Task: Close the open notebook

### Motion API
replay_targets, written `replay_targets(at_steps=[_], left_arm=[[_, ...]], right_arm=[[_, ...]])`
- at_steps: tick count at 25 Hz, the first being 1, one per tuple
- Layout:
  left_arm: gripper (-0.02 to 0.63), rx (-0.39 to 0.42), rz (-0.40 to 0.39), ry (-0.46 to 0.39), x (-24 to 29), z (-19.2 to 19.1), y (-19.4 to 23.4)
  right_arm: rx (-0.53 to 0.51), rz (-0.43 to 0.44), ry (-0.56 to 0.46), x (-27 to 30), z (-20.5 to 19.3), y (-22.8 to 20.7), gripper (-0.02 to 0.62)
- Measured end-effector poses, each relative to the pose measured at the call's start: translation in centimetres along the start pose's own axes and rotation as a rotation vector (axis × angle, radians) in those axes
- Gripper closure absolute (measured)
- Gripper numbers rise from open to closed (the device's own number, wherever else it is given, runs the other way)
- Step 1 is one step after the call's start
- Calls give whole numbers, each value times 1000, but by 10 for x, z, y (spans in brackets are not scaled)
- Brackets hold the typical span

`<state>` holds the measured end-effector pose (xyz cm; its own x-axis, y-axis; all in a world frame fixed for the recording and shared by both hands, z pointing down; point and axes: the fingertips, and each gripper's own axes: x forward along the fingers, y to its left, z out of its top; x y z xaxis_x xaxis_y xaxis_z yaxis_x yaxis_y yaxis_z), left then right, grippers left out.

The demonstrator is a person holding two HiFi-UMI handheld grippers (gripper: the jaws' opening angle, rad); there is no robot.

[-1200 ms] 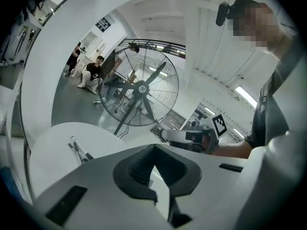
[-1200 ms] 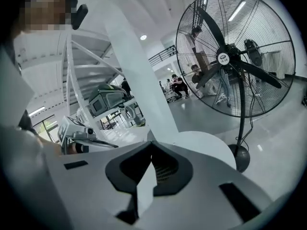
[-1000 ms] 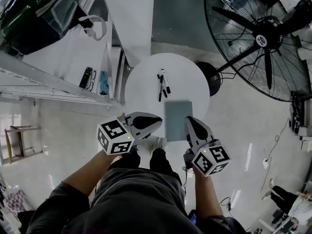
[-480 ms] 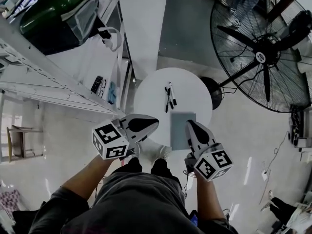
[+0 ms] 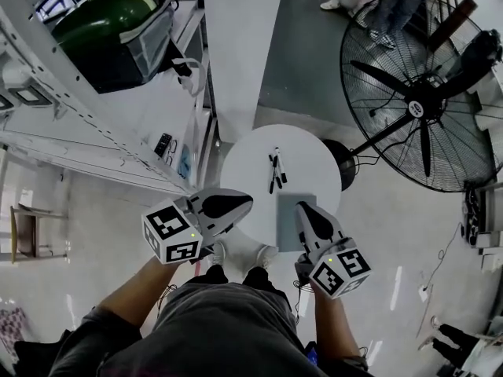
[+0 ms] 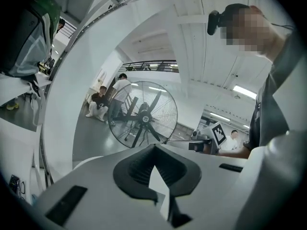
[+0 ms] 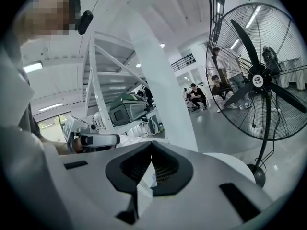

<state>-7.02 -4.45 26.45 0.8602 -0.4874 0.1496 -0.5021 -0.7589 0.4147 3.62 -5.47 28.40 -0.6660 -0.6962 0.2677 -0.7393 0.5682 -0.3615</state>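
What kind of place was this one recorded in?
Probably a workshop or lab hall rather than a home: a large pedestal fan stands on a glossy bare floor, and tall white metal shelving holds equipment.

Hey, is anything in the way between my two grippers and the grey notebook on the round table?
Nothing visible. The notebook lies flat on the round table, looking already closed; the pens lie beyond it, apart. Left gripper and right gripper are shut and empty, held above the near side.
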Motion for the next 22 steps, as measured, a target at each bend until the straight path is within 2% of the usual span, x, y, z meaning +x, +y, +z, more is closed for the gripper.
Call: replay_targets(at_steps=[22], left_arm=[[592, -6, 47, -62, -19, 22, 18]], right_arm=[[-45, 74, -1, 26, 16, 33, 575]])
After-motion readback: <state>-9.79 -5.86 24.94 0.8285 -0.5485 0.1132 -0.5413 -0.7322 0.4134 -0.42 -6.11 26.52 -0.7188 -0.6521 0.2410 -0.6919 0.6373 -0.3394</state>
